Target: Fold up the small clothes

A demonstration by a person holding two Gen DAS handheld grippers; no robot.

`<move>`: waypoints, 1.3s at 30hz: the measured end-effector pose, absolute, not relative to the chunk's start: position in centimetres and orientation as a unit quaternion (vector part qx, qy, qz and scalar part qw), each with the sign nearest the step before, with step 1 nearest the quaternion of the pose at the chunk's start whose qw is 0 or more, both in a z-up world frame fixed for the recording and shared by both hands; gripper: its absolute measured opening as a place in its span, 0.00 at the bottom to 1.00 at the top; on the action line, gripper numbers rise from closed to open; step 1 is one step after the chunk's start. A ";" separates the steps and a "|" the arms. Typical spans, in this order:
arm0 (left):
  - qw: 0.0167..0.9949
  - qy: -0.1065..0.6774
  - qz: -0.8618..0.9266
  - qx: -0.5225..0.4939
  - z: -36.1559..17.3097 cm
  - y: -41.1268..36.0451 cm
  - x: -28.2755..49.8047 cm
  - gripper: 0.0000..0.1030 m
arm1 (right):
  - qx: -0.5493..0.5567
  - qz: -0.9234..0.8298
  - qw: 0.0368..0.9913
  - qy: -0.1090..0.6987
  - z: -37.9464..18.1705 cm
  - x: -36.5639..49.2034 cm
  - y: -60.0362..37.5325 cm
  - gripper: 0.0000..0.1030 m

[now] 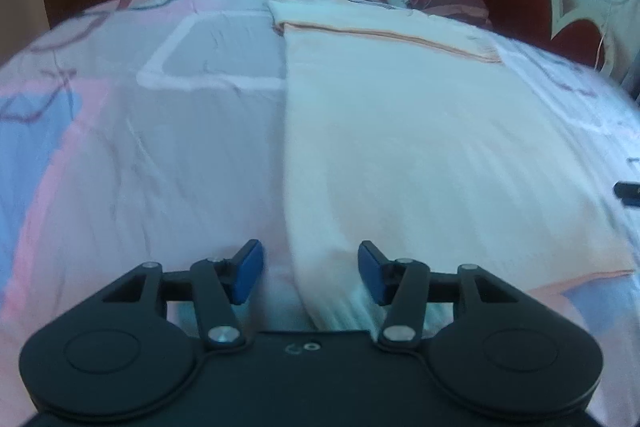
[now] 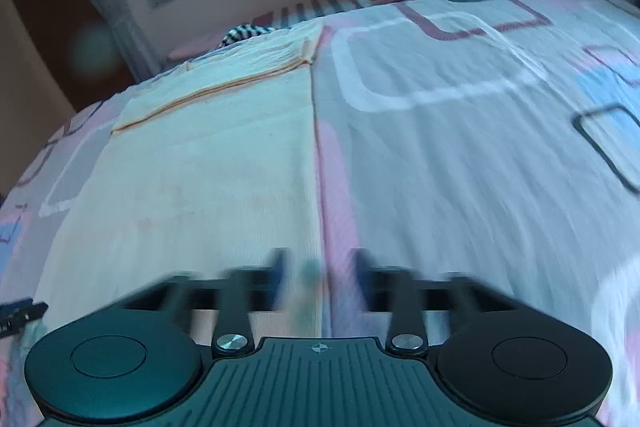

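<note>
A: On the bed [image 1: 120,155], a pale cloth [image 1: 420,147] lies flat, its far end folded over.

B: Left gripper [image 1: 310,275] and right gripper [image 2: 320,279] hang empty, jaws apart, over its near corners; grasping those likely comes next.

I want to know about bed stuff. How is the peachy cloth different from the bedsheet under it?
The peachy cloth is one plain pale colour, while the bedsheet has pink, blue and grey patches with rounded outlines. The cloth covers only a strip of the bed; the bedsheet spreads across all of it. The cloth's far end is folded back, showing an orange hem; the bedsheet shows no such fold. Both lie flat, and no claw is holding either.
</note>
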State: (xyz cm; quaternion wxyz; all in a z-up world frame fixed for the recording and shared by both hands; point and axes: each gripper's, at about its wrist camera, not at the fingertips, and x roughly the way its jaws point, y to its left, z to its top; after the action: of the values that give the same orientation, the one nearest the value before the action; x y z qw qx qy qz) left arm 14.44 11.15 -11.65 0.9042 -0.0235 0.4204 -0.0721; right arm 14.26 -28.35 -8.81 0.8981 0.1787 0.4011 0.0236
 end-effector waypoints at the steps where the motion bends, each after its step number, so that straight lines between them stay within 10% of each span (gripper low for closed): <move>1: 0.903 0.421 -0.076 -0.035 -11.7 11.3 14.2 0.48 | 0.186 0.023 0.897 0.401 -8.9 13.7 -28.4 0.46; 24: 0.869 0.429 -0.140 -0.201 -13.6 14.0 15.0 0.29 | 0.365 0.111 0.821 0.425 -12.3 11.9 -30.3 0.20; 29: 0.865 0.426 -0.134 -0.227 -14.1 14.7 15.0 0.18 | 0.377 0.118 0.818 0.419 -12.9 11.7 -30.1 0.13; 30: 0.865 0.426 -0.138 -0.226 -14.1 14.6 15.2 0.02 | 0.376 0.119 0.819 0.417 -12.8 11.9 -30.1 0.04; 39: 0.876 0.415 -0.125 -0.213 -14.4 14.7 14.8 0.03 | 0.328 0.110 0.845 0.408 -11.1 12.0 -30.0 0.03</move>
State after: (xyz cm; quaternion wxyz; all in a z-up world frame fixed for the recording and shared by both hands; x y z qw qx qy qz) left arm 14.84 14.71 -14.44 0.8760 -0.2126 0.4146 -0.1247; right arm 11.95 -30.05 -11.12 0.8451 0.3280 0.4076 0.1099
